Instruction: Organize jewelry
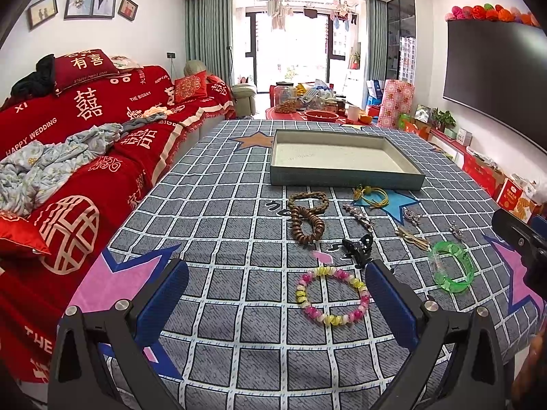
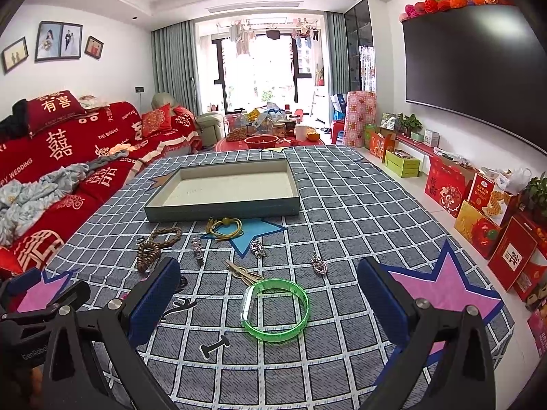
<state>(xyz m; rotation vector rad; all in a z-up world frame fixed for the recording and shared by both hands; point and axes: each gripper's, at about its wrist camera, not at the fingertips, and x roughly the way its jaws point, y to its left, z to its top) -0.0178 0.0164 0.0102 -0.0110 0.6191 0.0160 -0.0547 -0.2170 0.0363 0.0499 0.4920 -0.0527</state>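
A matt woven checked cloth (image 2: pixel 342 205) carries a glossy translucent green plastic bangle (image 2: pixel 275 310), a glossy pink-and-yellow bead bracelet (image 1: pixel 332 295), matt brown wooden beads (image 1: pixel 307 218), shiny metal pendants (image 2: pixel 319 265) and a matt, grainy-lined cardboard tray (image 2: pixel 224 210).

My left gripper (image 1: pixel 277 287) hangs wide open over the checked cloth (image 1: pixel 239 239), the pink-and-yellow bead bracelet (image 1: pixel 332 295) lying between its fingers.
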